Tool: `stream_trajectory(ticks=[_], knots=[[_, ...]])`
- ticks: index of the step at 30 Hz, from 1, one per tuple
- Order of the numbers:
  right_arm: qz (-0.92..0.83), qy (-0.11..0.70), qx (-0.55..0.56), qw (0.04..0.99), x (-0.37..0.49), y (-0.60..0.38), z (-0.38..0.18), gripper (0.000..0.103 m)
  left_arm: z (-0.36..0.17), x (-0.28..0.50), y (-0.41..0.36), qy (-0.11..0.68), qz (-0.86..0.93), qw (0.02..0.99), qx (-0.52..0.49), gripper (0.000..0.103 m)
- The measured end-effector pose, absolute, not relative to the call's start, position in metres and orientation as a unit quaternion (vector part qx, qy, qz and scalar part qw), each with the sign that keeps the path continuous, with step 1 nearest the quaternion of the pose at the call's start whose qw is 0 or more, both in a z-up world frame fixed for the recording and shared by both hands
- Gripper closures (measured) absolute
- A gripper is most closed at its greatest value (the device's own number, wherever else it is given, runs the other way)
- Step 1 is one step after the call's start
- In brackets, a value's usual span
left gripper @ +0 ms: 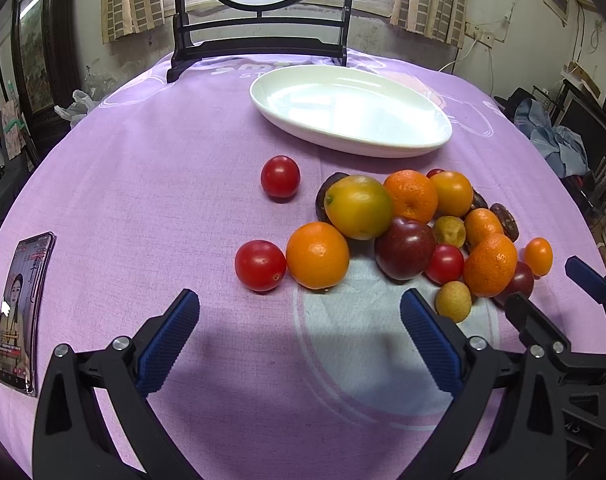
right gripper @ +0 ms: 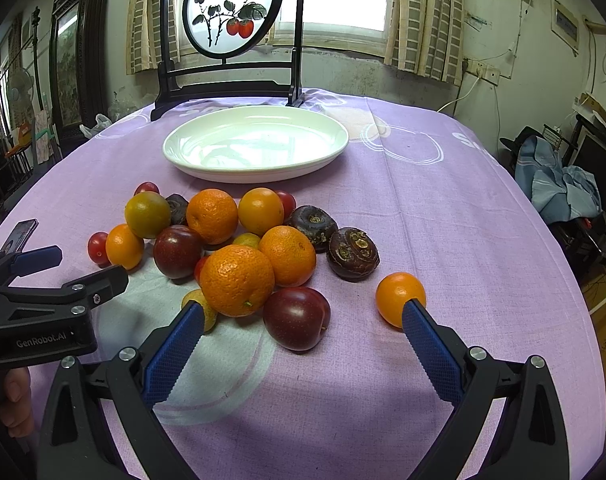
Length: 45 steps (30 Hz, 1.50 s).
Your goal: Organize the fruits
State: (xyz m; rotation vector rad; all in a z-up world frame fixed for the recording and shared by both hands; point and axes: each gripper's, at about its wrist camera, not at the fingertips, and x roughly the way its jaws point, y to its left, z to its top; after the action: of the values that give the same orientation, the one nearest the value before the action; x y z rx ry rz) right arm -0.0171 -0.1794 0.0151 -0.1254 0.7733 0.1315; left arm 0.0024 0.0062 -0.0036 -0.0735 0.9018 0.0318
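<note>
The left tongs (left gripper: 299, 312) hang low over the tabletop (left gripper: 143, 200) with their blue pads spread wide and nothing between them, aimed level toward the fruit pile. Just ahead of the gap sit a red cherry tomato (left gripper: 260, 265) and, touching it on the right, a round orange citrus (left gripper: 317, 255). A small tan longan (left gripper: 453, 301) lies just beside the right pad.

The right tongs (right gripper: 303, 312) are likewise gaping and hold nothing, pointed forward and slightly down at the near edge of the pile. A dark red plum (right gripper: 296, 317) rests between the spread pads, apart from both. The left pad overlaps a small yellowish fruit (right gripper: 207, 312); the right pad's tip covers the lower edge of a lone orange kumquat (right gripper: 399, 296), and whether it touches cannot be told. In the right wrist view the left tool shows at the left edge, with part of the hand (right gripper: 17, 404) gripping its handle.

The pile (right gripper: 235, 248) stretches mostly left to right across the purple cloth: mandarins, a green-yellow citrus (right gripper: 147, 214), plums, cherry tomatoes and two dark water chestnuts (right gripper: 353, 254) at its right end. One cherry tomato (left gripper: 280, 177) sits apart toward the plate. The white oval plate (right gripper: 327, 136) lies beyond the pile, its long axis running crosswise. A phone (left gripper: 19, 312) lies flat at the left edge, and a painted round screen (right gripper: 233, 8) stands behind the plate.
</note>
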Motion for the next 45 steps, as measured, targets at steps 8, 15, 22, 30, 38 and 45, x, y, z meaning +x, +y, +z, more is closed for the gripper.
stream_trajectory(ticks=[8,15,22,30,38,45], knots=[[0.064,0.377,-0.061,0.922,-0.017,-0.179,0.015,0.003,-0.003,0.002,0.006,0.436,0.015,0.899,-0.036,0.004],[0.065,0.378,-0.061,0.922,-0.017,-0.179,0.015,0.003,-0.004,0.003,0.006,0.436,0.015,0.899,-0.032,0.004],[0.064,0.369,-0.054,0.925,-0.021,-0.18,0.017,0.003,-0.009,0.011,0.008,0.44,0.026,0.897,-0.02,0.004],[0.081,0.358,-0.032,0.93,-0.03,-0.188,0.026,0.003,-0.019,0.025,0.009,0.466,0.024,0.885,-0.002,0.022],[0.089,0.357,-0.018,0.93,-0.034,-0.196,0.028,0.003,-0.02,0.027,0.021,0.489,0.003,0.872,-0.015,0.023],[0.09,0.36,-0.015,0.928,-0.034,-0.199,0.028,0.003,-0.021,0.03,0.041,0.49,0.006,0.871,-0.002,0.04]])
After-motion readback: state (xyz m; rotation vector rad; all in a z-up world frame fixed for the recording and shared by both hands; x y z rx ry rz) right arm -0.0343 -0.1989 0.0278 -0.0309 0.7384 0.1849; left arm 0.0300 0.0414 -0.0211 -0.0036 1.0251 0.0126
